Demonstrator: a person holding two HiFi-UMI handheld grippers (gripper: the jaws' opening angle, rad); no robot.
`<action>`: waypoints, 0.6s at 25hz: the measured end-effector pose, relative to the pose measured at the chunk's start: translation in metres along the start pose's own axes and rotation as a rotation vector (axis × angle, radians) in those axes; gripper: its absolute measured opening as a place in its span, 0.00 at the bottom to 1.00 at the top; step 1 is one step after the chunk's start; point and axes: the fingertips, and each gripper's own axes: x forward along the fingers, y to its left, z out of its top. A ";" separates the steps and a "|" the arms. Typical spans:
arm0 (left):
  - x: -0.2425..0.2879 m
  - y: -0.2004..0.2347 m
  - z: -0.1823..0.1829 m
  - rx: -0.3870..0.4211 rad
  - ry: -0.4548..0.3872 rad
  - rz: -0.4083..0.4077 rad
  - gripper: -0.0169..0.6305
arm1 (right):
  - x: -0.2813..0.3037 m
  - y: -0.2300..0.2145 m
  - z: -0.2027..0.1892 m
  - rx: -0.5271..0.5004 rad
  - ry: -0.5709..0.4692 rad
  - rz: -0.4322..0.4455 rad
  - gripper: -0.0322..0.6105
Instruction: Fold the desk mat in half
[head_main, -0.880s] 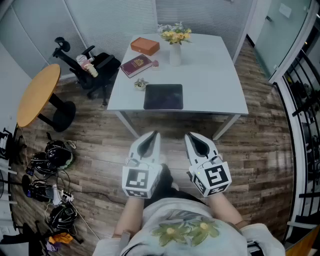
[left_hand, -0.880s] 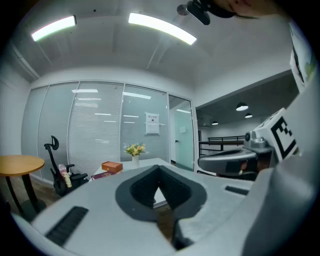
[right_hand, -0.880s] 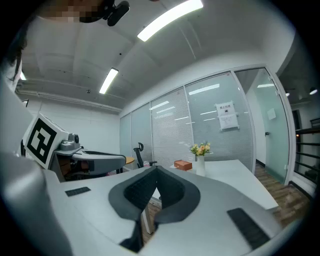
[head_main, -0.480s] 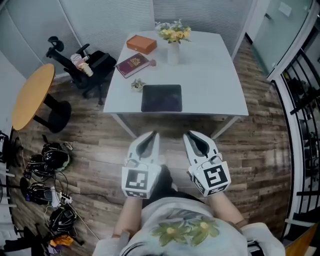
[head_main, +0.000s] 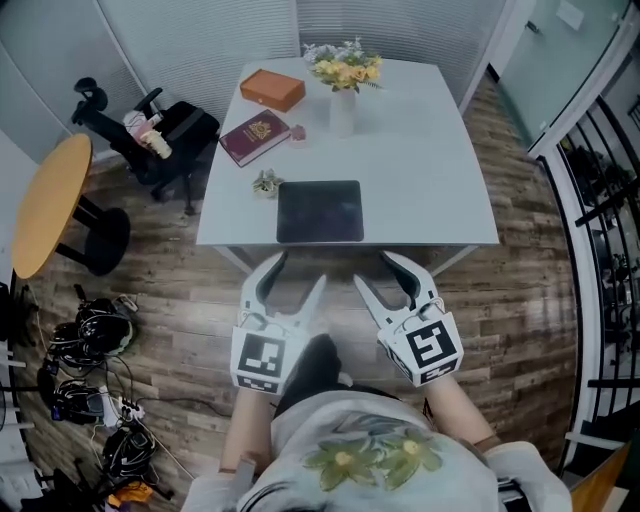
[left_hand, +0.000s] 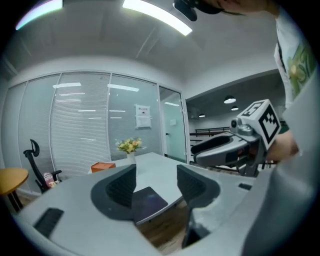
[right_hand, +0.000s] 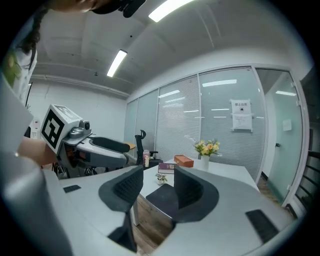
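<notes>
The dark desk mat (head_main: 320, 211) lies flat at the near edge of the white table (head_main: 420, 170). Both grippers hang over the wooden floor just short of that edge, apart from the mat. My left gripper (head_main: 293, 275) is open with nothing between its fingers, and my right gripper (head_main: 380, 272) is open and empty too. In the left gripper view the mat (left_hand: 147, 202) shows between the spread jaws of that gripper (left_hand: 156, 187), with the right gripper's body (left_hand: 225, 147) beside it. The right gripper view shows the mat (right_hand: 162, 199) beyond its gripper (right_hand: 159, 187).
On the table stand a vase of flowers (head_main: 343, 85), an orange box (head_main: 272, 89), a maroon book (head_main: 255, 137) and a small plant (head_main: 265, 183) left of the mat. An office chair (head_main: 150, 135), a round wooden table (head_main: 45, 205) and floor cables (head_main: 90, 340) lie left.
Both grippers' jaws, together in the earlier frames, now stand spread apart. The table and mat have come nearer to the grippers.
</notes>
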 end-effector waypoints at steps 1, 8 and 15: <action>0.006 0.005 -0.002 0.029 0.012 -0.011 0.40 | 0.006 -0.003 0.001 -0.007 0.000 0.009 0.34; 0.043 0.035 -0.021 0.122 0.098 -0.079 0.44 | 0.045 -0.019 -0.003 -0.097 0.059 0.040 0.35; 0.071 0.056 -0.074 0.117 0.248 -0.179 0.44 | 0.085 -0.034 -0.029 -0.191 0.176 0.040 0.37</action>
